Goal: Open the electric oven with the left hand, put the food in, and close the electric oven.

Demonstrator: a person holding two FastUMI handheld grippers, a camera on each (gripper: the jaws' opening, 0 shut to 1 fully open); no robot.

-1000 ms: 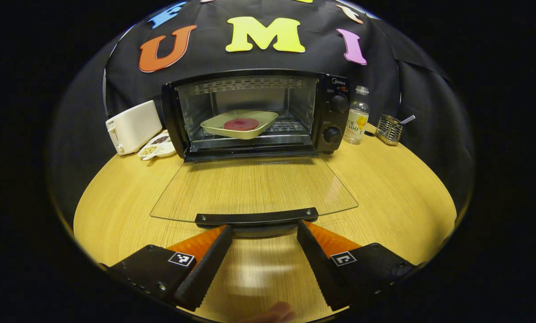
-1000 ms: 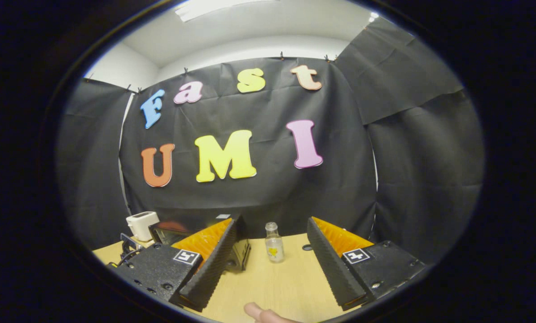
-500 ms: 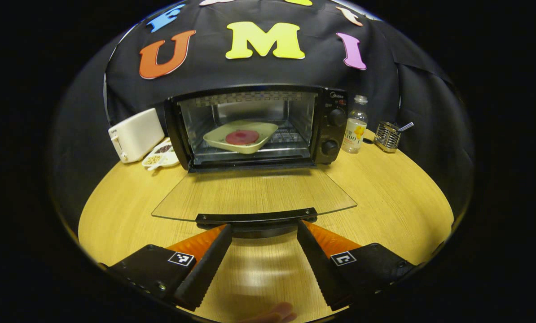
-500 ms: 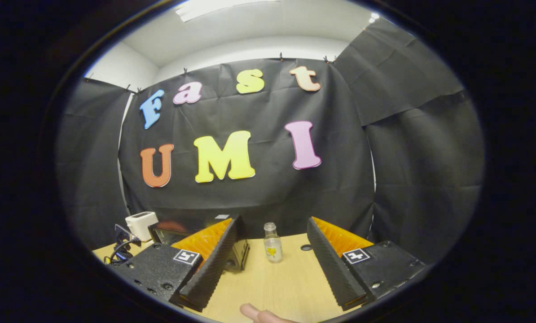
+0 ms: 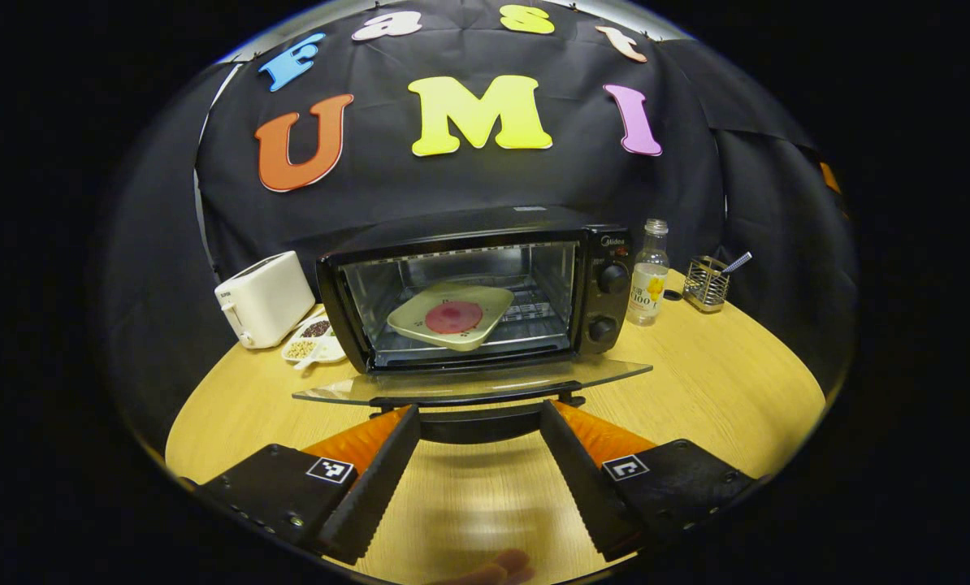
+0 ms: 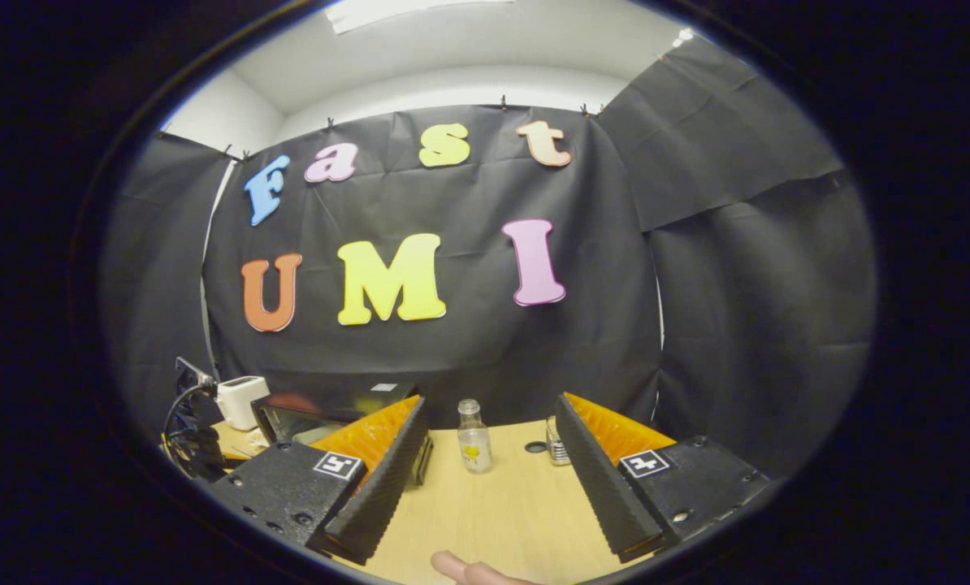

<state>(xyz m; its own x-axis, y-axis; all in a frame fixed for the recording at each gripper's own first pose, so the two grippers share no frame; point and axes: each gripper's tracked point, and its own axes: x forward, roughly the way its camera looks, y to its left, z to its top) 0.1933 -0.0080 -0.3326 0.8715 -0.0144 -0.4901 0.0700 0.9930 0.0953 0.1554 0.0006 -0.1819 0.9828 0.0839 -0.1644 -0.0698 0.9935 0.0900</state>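
A white toaster (image 5: 264, 298) is seen at centre left of the left gripper view, with a divided dish of beans and seeds (image 5: 314, 341) set just below it (contents too small to name). A clear bottle (image 5: 649, 272) and a wire holder (image 5: 706, 283) are placed right of centre on the wooden table (image 5: 721, 382).

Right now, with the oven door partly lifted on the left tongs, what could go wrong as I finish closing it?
1. The left tongs are open, not clamped, at the door handle, so the glass door could slip off and drop back onto the table.
2. The plate with the food sits askew near the oven's opening, so the closing door might catch its rim.
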